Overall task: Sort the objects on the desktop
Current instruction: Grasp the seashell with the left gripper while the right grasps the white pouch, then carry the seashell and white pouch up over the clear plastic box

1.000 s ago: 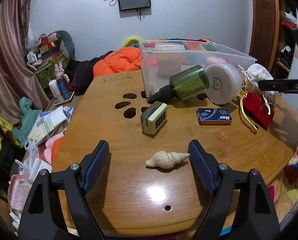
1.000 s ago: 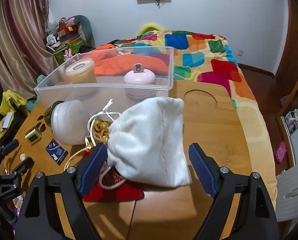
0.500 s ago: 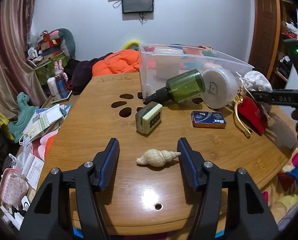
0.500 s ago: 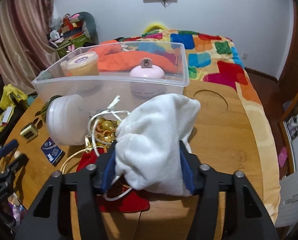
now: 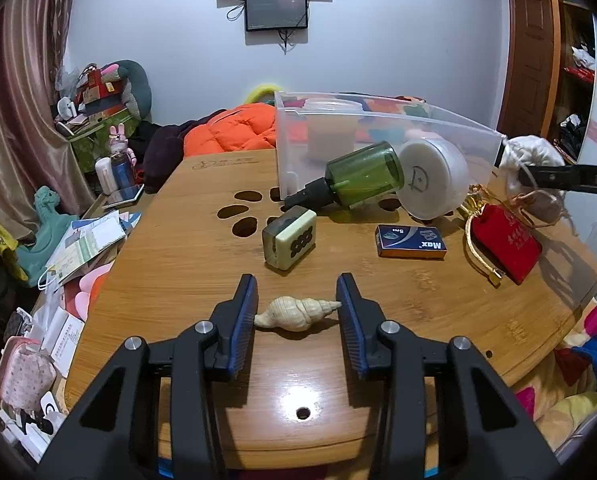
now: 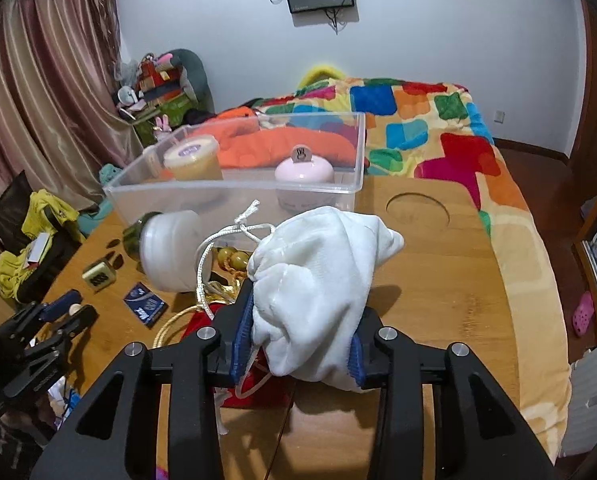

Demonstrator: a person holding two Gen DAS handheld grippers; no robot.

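A cream seashell (image 5: 294, 312) lies on the wooden table (image 5: 178, 280) in the left wrist view. My left gripper (image 5: 297, 294) is closing on it, and its blue pads touch the shell at both ends. In the right wrist view my right gripper (image 6: 303, 320) is closing on a white drawstring pouch (image 6: 318, 272) and squeezes it just above a red pouch (image 6: 254, 392). Behind it stands a clear plastic bin (image 6: 234, 196) holding a yellow-lidded tub (image 6: 192, 158) and a pink round jar (image 6: 304, 168).
A green pump bottle (image 5: 358, 178), a white round case (image 5: 434, 178), a green-and-cream tile block (image 5: 290, 238) and a blue box (image 5: 410, 242) lie mid-table. A bed with a patchwork quilt (image 6: 438, 128) adjoins the far side. Papers and bags (image 5: 78, 248) crowd the floor left.
Both grippers narrowed. The left jaws came in onto the shell's ends. The right jaws pinched the white pouch, which now bunches up and sits slightly higher.
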